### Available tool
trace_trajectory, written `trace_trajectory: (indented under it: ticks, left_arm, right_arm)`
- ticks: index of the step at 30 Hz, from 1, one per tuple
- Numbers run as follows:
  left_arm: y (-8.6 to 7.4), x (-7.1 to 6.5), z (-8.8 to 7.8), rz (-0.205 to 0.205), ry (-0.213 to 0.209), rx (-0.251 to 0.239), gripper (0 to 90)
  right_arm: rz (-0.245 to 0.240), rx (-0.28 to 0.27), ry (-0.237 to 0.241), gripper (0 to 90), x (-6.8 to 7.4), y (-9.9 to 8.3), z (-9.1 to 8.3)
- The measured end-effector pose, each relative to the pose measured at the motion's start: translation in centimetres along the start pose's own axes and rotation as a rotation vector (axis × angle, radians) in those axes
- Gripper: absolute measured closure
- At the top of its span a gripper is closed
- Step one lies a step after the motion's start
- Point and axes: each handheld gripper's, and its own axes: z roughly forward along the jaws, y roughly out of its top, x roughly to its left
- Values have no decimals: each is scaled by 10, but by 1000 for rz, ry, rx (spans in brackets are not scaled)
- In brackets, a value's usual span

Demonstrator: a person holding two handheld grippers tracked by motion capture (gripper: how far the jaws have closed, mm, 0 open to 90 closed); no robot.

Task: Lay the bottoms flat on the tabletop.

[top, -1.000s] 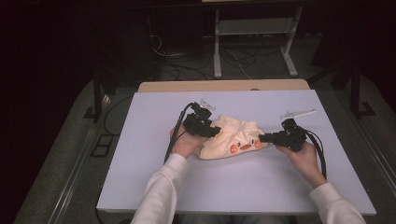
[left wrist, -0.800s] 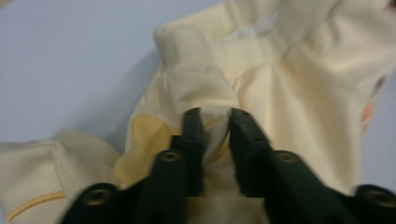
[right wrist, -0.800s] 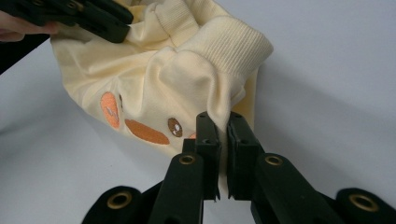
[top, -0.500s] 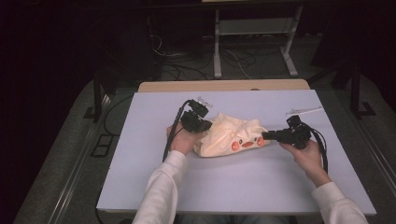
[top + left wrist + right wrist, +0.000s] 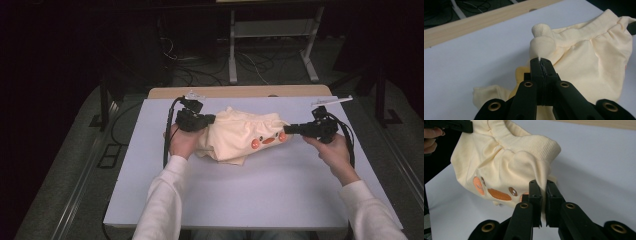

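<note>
A pale yellow garment (image 5: 235,137) with a ribbed hem and an orange embroidered face hangs stretched between both grippers, its lower part resting on the white table (image 5: 250,200). My left gripper (image 5: 210,120) is shut on a pinch of the hem at the garment's left end; in the left gripper view the jaws (image 5: 541,62) press together on the cloth (image 5: 584,62). My right gripper (image 5: 287,130) is shut on the right end of the hem. In the right gripper view a fold of the garment (image 5: 499,157) runs down between the jaws (image 5: 543,186).
A wooden strip (image 5: 240,92) runs along the table's far edge. Beyond it stand a metal frame's legs (image 5: 232,55) and loose cables (image 5: 200,75) on the dark floor. Bare white tabletop lies in front of the garment and to both sides.
Both hands have risen and drawn apart. The garment has been lifted at its two ends and pulled out wider between the grippers.
</note>
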Motion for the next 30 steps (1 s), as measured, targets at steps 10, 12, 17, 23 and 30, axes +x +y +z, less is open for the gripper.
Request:
trace_trajectory:
  ticks: [10,12,17,23,30]
  left_arm:
    - [28,18,-14,-16,43,-72,889]
    - [36,22,-15,-9,59,-84,888]
    - [47,35,-12,-16,83,-101,888]
    - [47,50,-1,-33,100,-94,888]
    - [46,57,9,-47,98,-103,888]
  right_arm:
    - [-40,10,-40,836,-1,52,1]
    - [-42,14,-47,836,-2,63,4]
    - [-44,26,-64,835,-8,85,15]
    - [-35,28,-78,835,-16,96,29]
    - [-20,4,-88,835,-23,96,37]
